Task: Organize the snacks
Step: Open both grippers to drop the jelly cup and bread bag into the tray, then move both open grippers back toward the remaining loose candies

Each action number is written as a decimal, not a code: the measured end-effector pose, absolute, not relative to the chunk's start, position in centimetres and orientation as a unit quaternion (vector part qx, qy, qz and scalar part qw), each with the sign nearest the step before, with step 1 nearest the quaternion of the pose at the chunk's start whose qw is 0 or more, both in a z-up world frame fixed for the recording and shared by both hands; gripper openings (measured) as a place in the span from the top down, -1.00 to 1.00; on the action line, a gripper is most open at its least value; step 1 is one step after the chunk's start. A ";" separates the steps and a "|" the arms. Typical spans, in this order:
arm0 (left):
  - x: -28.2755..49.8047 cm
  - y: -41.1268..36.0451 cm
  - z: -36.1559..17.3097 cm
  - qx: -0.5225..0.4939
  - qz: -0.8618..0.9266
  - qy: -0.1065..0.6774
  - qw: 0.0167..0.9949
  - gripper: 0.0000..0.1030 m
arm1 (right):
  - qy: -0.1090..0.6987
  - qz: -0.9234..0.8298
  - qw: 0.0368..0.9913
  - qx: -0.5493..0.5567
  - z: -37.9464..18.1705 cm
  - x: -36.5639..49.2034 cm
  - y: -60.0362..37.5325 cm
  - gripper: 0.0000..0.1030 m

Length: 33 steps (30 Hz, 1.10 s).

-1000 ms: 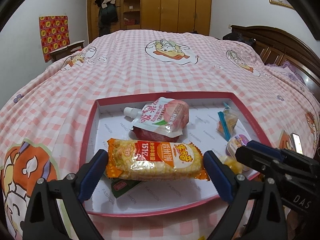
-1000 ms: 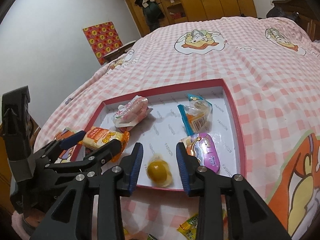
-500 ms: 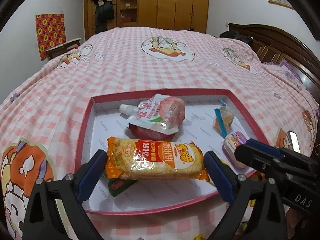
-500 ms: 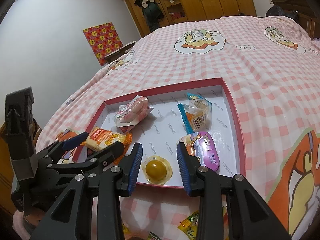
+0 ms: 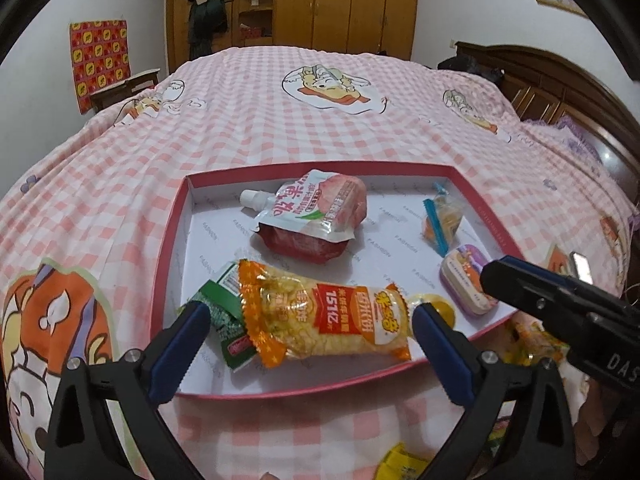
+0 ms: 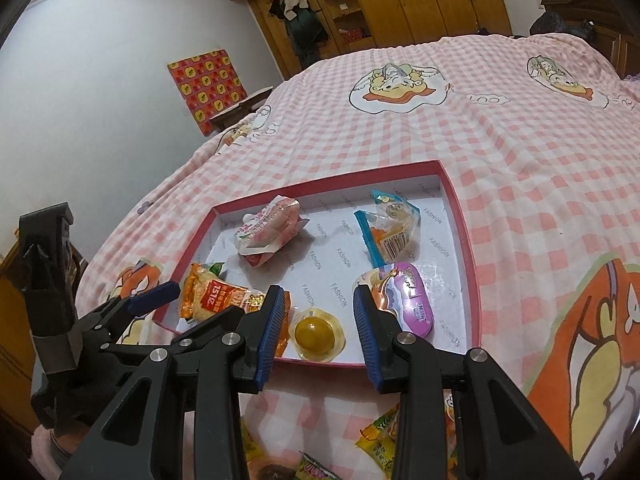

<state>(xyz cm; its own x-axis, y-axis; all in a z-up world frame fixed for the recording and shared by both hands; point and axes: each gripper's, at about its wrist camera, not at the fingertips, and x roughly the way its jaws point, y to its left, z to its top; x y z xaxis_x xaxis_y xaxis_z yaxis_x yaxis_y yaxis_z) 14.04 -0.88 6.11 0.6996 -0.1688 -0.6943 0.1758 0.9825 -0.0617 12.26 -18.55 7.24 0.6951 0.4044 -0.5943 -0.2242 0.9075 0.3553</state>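
Observation:
A red-rimmed white tray [image 5: 166,280] lies on the pink checked bed. In it are an orange corn-snack packet [image 5: 328,320] resting on a green packet [image 5: 224,320], a peach drink pouch [image 5: 316,208] on a red packet, a blue-edged packet [image 5: 442,220], a purple-lidded cup [image 5: 466,280] and a yellow jelly cup [image 6: 314,334]. My left gripper [image 5: 311,310] is open, its fingers flanking the corn-snack packet without pinching it. My right gripper [image 6: 320,316] is open around the jelly cup, which lies at the tray's near edge.
Loose snack packets [image 6: 380,436] lie on the bedspread in front of the tray. A dark wooden headboard [image 5: 560,92] runs along the right. Wardrobes stand behind the bed. The two grippers sit close side by side at the tray's front rim [image 6: 320,362].
The corn-snack packet has dropped from level between my left fingers to lie tilted in the tray, uncovering the green packet. The jelly cup has settled just inside the tray rim. Both apertures are unchanged.

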 end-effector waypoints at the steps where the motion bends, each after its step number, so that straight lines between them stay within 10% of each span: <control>1: 13.8 -0.8 6.2 0.002 -0.094 0.376 0.922 -0.99 | 0.350 0.173 0.912 0.129 7.3 12.1 -18.6 0.28; 33: 7.0 -1.1 5.9 -0.004 -0.113 0.388 0.915 -0.99 | 0.367 0.181 0.910 0.073 6.1 5.1 -19.3 0.02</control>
